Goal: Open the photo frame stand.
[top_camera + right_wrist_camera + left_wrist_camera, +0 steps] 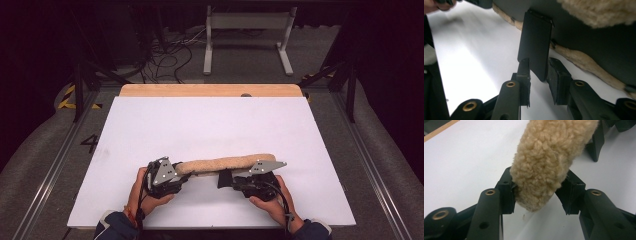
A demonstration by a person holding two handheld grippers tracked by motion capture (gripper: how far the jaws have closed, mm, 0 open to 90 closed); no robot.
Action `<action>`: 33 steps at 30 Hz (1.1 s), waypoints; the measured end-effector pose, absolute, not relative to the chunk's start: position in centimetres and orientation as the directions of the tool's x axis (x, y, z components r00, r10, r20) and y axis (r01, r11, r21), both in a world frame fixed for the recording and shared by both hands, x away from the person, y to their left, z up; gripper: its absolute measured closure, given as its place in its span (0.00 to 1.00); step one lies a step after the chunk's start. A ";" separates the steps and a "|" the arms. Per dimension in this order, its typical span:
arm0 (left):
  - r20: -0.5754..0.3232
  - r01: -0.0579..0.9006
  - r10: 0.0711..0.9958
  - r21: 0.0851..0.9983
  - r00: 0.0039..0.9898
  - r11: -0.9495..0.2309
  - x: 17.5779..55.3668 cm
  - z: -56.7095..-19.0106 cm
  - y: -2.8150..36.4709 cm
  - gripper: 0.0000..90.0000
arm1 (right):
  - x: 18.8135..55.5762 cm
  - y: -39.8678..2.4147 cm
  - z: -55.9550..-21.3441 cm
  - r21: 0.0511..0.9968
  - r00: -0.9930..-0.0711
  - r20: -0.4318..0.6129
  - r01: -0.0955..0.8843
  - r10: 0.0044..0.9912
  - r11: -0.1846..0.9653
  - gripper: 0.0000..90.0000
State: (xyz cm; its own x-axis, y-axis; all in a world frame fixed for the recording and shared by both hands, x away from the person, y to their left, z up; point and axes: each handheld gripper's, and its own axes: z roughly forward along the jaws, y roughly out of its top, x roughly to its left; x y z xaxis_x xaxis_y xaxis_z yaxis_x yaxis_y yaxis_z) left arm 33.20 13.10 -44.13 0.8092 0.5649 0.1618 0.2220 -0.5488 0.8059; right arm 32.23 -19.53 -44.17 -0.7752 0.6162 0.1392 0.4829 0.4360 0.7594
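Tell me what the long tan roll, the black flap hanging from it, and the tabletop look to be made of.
Tan roll: curly, matte pile like sherpa or sheepskin fleece; real or synthetic is unclear.
Black flap: thin, flat, smooth and matte with a stitched-looking top edge, likely leatherette or webbing.
Tabletop: smooth white sheet with soft sheen, probably laminate or plastic, over a light wood board showing at the far edge.

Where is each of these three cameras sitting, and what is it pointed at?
High view: above the person's side, looking forward and down on the white table; hands and sleeves enter below.
Left gripper view: rides the left gripper, jaws around the fleecy roll.
Right gripper view: rides the right gripper, jaws at a black tab.
All share the roll.
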 end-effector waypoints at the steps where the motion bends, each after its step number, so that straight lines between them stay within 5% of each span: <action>1: 0.161 0.222 0.564 0.806 0.810 -0.549 33.2 -44.1 13.1 0.60 | 32.0 -19.6 -44.0 0.762 -0.777 0.104 0.464 0.621 0.452 0.81; 12: 0.146 0.226 0.559 0.810 0.816 -0.541 33.0 -44.1 13.3 0.61 | 29.9 -21.1 -42.1 0.806 -0.750 -0.087 0.335 0.656 0.489 0.86; 23: 0.114 0.235 0.553 0.822 0.825 -0.519 33.0 -44.0 13.8 0.61 | 29.0 -22.8 -41.6 0.821 -0.715 -0.141 0.302 0.685 0.485 0.99; 33: 0.062 0.263 0.570 0.842 0.819 -0.470 32.9 -43.8 15.0 0.54 | 29.6 -23.9 -41.3 0.825 -0.672 -0.152 0.317 0.724 0.468 1.00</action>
